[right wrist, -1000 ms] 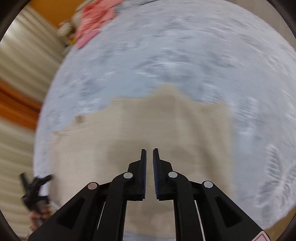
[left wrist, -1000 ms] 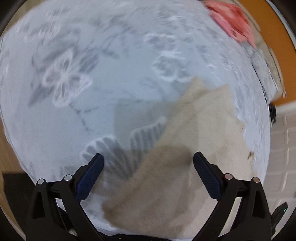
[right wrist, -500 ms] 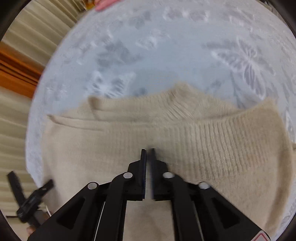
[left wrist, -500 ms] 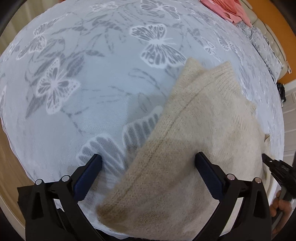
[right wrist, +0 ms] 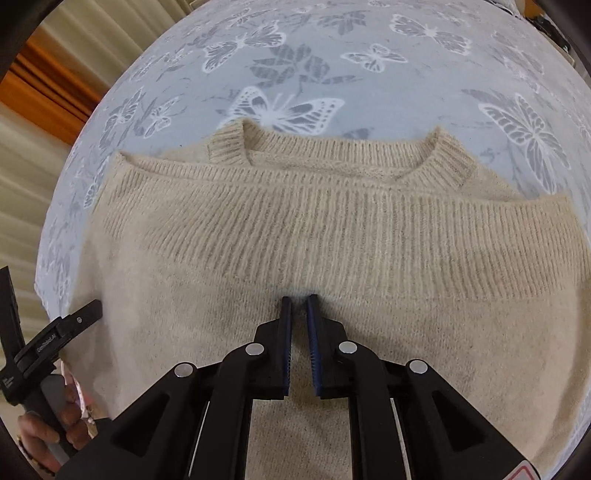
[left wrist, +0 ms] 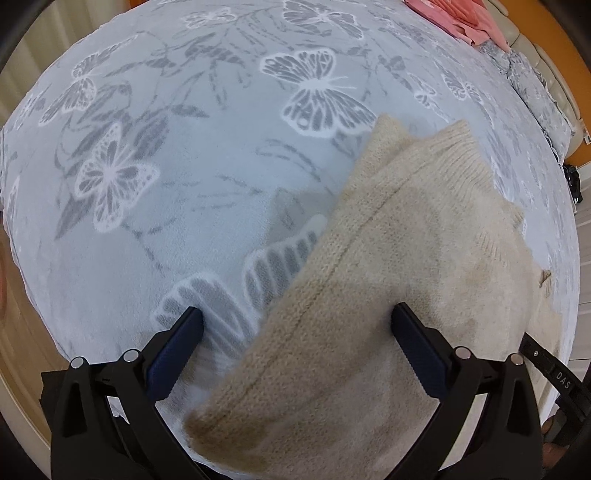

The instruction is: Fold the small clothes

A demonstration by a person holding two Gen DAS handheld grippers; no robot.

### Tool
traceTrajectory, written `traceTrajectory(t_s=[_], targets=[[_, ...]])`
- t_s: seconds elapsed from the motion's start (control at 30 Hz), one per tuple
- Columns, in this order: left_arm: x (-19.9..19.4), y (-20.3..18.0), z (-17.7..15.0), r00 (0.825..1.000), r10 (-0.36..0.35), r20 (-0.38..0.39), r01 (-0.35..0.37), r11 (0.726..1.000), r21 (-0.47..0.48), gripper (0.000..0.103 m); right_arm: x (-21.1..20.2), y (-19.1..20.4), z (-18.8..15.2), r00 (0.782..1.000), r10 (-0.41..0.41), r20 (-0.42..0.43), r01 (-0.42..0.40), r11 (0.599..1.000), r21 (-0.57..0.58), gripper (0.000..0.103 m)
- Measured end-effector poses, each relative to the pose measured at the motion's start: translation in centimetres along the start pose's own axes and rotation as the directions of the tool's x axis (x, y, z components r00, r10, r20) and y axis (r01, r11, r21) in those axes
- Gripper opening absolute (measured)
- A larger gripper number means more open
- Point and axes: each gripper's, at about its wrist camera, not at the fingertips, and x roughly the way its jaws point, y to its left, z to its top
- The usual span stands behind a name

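A small beige knit sweater lies folded on the butterfly-print blanket, its ribbed hem laid just below the round collar. My right gripper hovers over the sweater's middle with its jaws nearly closed, a thin gap between them and nothing in it. In the left wrist view the sweater lies at the lower right. My left gripper is wide open above the sweater's left edge, one finger over the blanket and one over the knit.
Pink clothes lie at the far right end of the bed, next to a grey patterned pillow. Curtains hang beyond the bed's left side. The other gripper's tip shows at the left.
My right gripper has come down closer over the sweater and its jaws have parted slightly. The left gripper has stayed open and moved a little nearer the sweater's edge.
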Motion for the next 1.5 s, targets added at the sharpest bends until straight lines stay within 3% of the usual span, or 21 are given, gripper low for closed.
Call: traceTrajectory(t_s=[0.17, 0.33, 0.47, 0.53, 0.57, 0.6, 0.63, 0.7, 0.8, 0.93, 1.0, 1.07, 1.13, 1.2, 1.27, 1.33, 1.4, 1.47, 1.5], targets=[[0.3, -0.7, -0.1, 1.000, 0.027, 0.014, -0.027, 1.000, 0.015, 0.098, 0.9, -0.2, 1.0, 0.999, -0.005, -0.044, 0.005, 1.000, 0.014, 0.006], [0.6, -1.1, -0.1, 0.999, 0.031, 0.012, -0.032, 0.999, 0.021, 0.098, 1.9, 1.3, 2.3, 0.989, -0.089, -0.120, 0.082, 0.995, -0.059, 0.006], [0.6, -0.8, 0.0, 1.000, 0.016, -0.006, -0.016, 1.000, 0.011, 0.098, 2.5, 2.1, 2.3, 0.986, -0.126, -0.111, 0.117, 0.989, -0.088, 0.006], [0.3, -0.4, 0.5, 1.000, -0.018, -0.012, 0.018, 1.000, 0.001, 0.093, 2.6, 2.1, 2.1, 0.988, -0.123, -0.093, 0.115, 0.990, -0.080, 0.006], [-0.3, -0.3, 0.8, 0.998, -0.061, 0.005, 0.061, 0.998, -0.003, 0.074, 2.6, 2.1, 2.0, 0.989, -0.122, -0.087, 0.115, 0.990, -0.082, 0.006], [-0.7, -0.3, 0.9, 0.994, -0.111, 0.011, 0.111, 0.994, 0.000, 0.034, 2.6, 2.1, 1.8, 0.990, -0.117, -0.080, 0.110, 0.990, -0.085, 0.006], [-1.1, -0.5, 1.1, 0.978, -0.210, -0.011, 0.210, 0.978, -0.013, 0.020, 2.5, 2.0, 1.7, 0.991, -0.112, -0.076, 0.106, 0.991, -0.083, 0.006], [-2.7, -0.9, 1.2, 0.970, -0.243, 0.012, 0.243, 0.968, -0.058, 0.015, 2.4, 1.5, 1.3, 0.994, -0.079, -0.070, 0.075, 0.995, -0.058, 0.006], [-6.4, -3.8, 1.0, 0.947, -0.313, 0.075, 0.313, 0.950, 0.021, 0.014, 2.2, 0.0, 1.1, 0.998, 0.003, -0.059, -0.003, 1.000, 0.007, 0.005], [-11.3, -10.1, -0.5, 0.901, -0.420, 0.106, 0.399, 0.900, 0.174, 0.013, 1.5, -2.2, 0.6, 0.990, 0.136, -0.026, -0.133, 0.987, 0.091, 0.005], [-13.3, -14.1, -2.0, 0.880, -0.466, 0.094, 0.426, 0.861, 0.279, 0.013, 0.2, -3.8, 0.0, 0.975, 0.221, 0.007, -0.219, 0.962, 0.162, 0.008], [-14.3, -17.4, -4.0, 0.867, -0.496, 0.054, 0.445, 0.818, 0.365, 0.013, -1.6, -5.6, -1.0, 0.964, 0.260, 0.054, -0.265, 0.941, 0.211, 0.017], [-14.1, -20.7, -6.8, 0.868, -0.496, -0.003, 0.444, 0.775, 0.449, 0.013, -4.0, -7.5, -2.8, 0.958, 0.262, 0.115, -0.281, 0.933, 0.222, 0.028], [-12.7, -22.7, -9.1, 0.883, -0.465, -0.063, 0.432, 0.752, 0.498, 0.015, -5.7, -9.6, -4.4, 0.959, 0.239, 0.154, -0.271, 0.934, 0.235, 0.032], [-10.2, -24.1, -11.4, 0.911, -0.402, -0.091, 0.387, 0.757, 0.526, 0.022, -6.9, -12.2, -6.6, 0.971, 0.182, 0.152, -0.219, 0.934, 0.283, 0.036], [-8.1, -24.4, -12.9, 0.928, -0.350, -0.127, 0.363, 0.773, 0.520, 0.027, -7.5, -14.1, -8.5, 0.970, 0.191, 0.152, -0.232, 0.918, 0.321, 0.039], [-7.6, -23.4, -13.9, 0.919, -0.364, -0.149, 0.390, 0.800, 0.456, 0.046, -8.5, -15.7, -10.2, 0.976, 0.161, 0.149, -0.203, 0.919, 0.337, 0.040], [-8.6, -21.7, -14.3, 0.906, -0.407, -0.121, 0.417, 0.801, 0.430, 0.061, -9.2, -15.9, -11.3, 0.974, 0.165, 0.156, -0.211, 0.914, 0.347, 0.048], [-9.3, -21.1, -14.4, 0.906, -0.411, -0.097, 0.410, 0.801, 0.437, 0.070, -9.4, -16.1, -11.4, 0.968, 0.188, 0.166, -0.236, 0.905, 0.353, 0.057]])
